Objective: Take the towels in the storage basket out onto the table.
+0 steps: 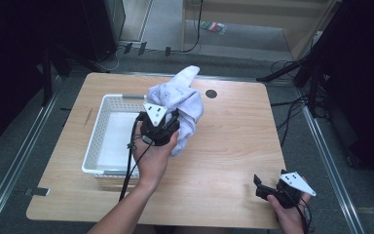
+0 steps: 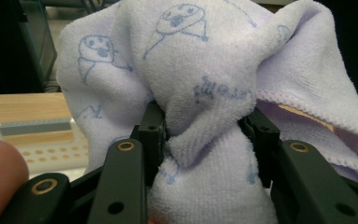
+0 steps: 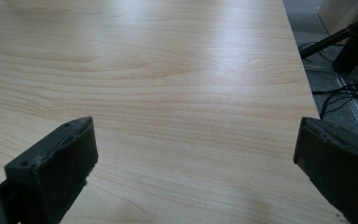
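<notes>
Pale lilac towel (image 1: 182,100) with blue doodle prints, bunched and lifted above the table (image 1: 233,146), hanging just beside the right rim of the white perforated basket (image 1: 100,131). Pinched at a gathered fold in the left claw (image 2: 204,135), jaws clamped tight on the cloth. Judged to be on its way over the basket: best carried with the grip firm, held high enough for the trailing edge to clear the rim, centred over the bare bottom before release. Right claw (image 3: 193,163) resting low near the table's near right corner, jaws wide apart, nothing between them.
</notes>
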A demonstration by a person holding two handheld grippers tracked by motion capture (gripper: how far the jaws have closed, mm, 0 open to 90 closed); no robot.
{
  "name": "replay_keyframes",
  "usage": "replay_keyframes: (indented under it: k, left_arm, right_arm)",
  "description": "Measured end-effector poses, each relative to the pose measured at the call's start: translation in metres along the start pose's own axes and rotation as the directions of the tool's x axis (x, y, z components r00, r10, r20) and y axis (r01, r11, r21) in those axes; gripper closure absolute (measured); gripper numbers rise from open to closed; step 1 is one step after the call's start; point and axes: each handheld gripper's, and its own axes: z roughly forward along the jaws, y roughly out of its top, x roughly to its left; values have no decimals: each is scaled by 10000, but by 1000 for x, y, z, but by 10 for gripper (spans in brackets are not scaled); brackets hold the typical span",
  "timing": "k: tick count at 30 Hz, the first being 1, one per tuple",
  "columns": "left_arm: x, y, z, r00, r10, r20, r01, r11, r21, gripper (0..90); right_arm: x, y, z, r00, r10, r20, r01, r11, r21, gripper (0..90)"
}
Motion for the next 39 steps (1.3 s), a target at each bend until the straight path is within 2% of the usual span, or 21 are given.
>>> replay_keyframes:
  k: [7,12,19,24,25,26,28,31,36,38,39]
  left_arm:
    - [-24,-12,8,9996,8,286,-16,9996,277,595]
    - [-35,-20,13,9991,18,425,-38,9988,481,594]
    - [-53,-39,24,9979,289,585,-339,9957,863,593]
    - [-57,-51,29,9977,436,511,-490,9929,1089,580]
    - [-58,-59,32,9983,406,421,-454,9917,1202,577]
    - [-58,-59,32,9983,406,421,-454,9917,1202,576]
    - [-58,-70,36,9992,299,260,-333,9896,1397,572]
    - [-57,-76,38,9993,299,220,-329,9878,1524,559]
    - [-53,-84,44,9997,87,216,-125,9825,1859,472]
    - [-52,-87,47,9993,-8,366,-72,9762,2166,447]
    - [-53,-88,47,9991,12,422,-102,9769,2134,406]
  right_arm:
    - [0,0,0,10000,-35,-24,35,10000,-2,0]
    - [0,0,0,10000,-21,-37,21,10000,-4,0]
    - [0,0,0,10000,3,-65,-3,10000,-4,0]
    - [0,0,0,10000,-1,-72,1,10000,0,0]
    - [0,0,0,10000,-9,-76,9,10000,-1,0]
    - [0,0,0,10000,-9,-76,9,10000,-1,0]
    - [0,0,0,10000,-5,-78,5,10000,-3,0]
    - [0,0,0,10000,3,-75,-3,10000,2,0]
    - [0,0,0,10000,-11,-83,11,10000,3,0]
    - [0,0,0,10000,-12,-82,12,10000,2,0]
    - [0,0,0,10000,-20,-81,20,10000,-1,0]
